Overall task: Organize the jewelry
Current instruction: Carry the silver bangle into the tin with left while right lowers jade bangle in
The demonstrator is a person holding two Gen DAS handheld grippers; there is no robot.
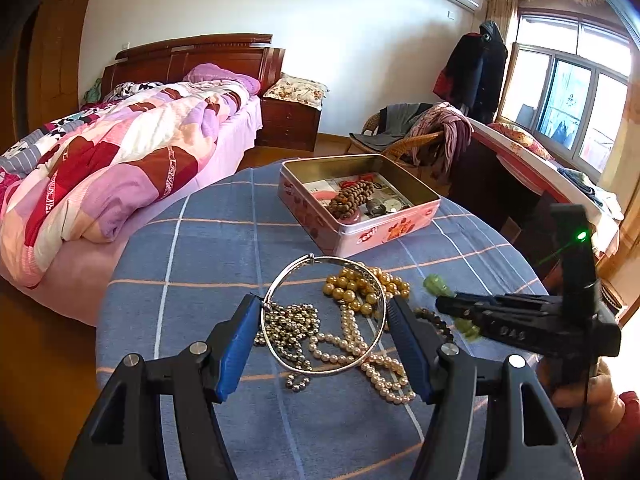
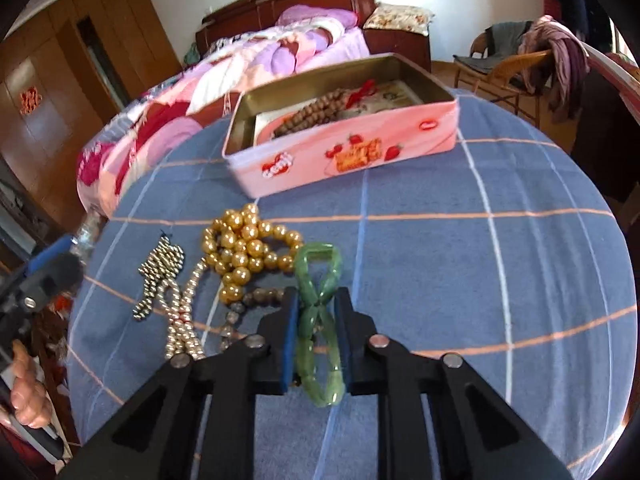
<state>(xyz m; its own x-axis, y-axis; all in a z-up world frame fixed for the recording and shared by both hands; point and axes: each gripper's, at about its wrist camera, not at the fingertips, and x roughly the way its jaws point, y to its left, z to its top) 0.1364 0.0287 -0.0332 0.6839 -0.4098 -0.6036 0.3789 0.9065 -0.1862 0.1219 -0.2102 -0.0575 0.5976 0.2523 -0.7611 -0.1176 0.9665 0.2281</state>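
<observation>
A pink open tin (image 1: 384, 236) (image 2: 400, 148) holding brown wooden beads (image 1: 352, 198) (image 2: 316, 110) stands on the blue checked tablecloth. My left gripper (image 1: 325, 314) is shut on a silver bangle (image 1: 280, 354), gripping it across its width above the pile. Under it lie gold beads (image 1: 352, 284) (image 2: 240, 248), a pearl strand (image 1: 380, 376) (image 2: 182, 332) and silver beads (image 1: 294, 324) (image 2: 160, 272). My right gripper (image 2: 318, 300) is shut on a green jade bracelet (image 2: 320, 364), pinched at its middle; it also shows in the left wrist view (image 1: 442, 304).
A dark bead bracelet (image 2: 260, 298) lies beside the right gripper's fingers. The round table (image 2: 500, 260) has bare cloth at the right. A bed (image 1: 120, 160) stands left, a wicker chair with clothes (image 1: 420, 136) and a desk behind.
</observation>
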